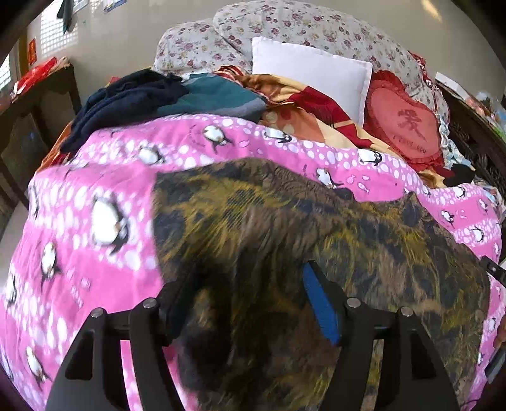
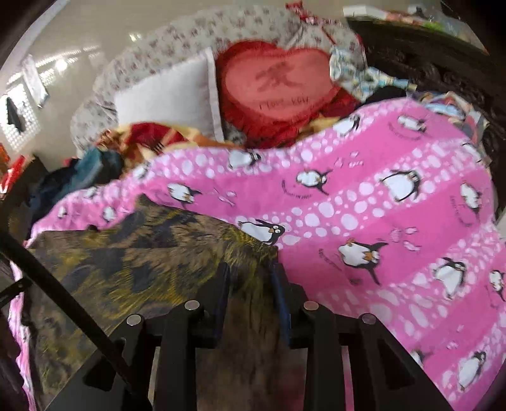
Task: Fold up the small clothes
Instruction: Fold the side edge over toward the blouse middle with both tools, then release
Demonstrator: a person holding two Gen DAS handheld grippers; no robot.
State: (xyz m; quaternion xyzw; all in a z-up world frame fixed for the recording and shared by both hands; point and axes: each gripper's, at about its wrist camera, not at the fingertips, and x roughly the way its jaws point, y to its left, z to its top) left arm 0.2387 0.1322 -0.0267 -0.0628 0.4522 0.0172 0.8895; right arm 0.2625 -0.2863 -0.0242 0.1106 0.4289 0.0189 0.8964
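Note:
A brown, yellow and black patterned garment (image 1: 316, 227) lies spread on the pink penguin-print quilt (image 1: 95, 177). My left gripper (image 1: 249, 284) is open, its fingers straddling a bunched near edge of the garment; the blue pad of its right finger (image 1: 319, 306) shows. In the right wrist view the same garment (image 2: 132, 262) lies to the left on the quilt (image 2: 379, 205). My right gripper (image 2: 251, 284) has its fingers close together with the garment's right corner between them.
Behind the quilt lie a white pillow (image 1: 313, 72), a red heart cushion (image 1: 404, 123), a floral duvet (image 1: 284, 28) and a pile of dark blue clothes (image 1: 126, 98). Dark wooden furniture stands at the left (image 1: 38, 120) and right (image 2: 442, 63).

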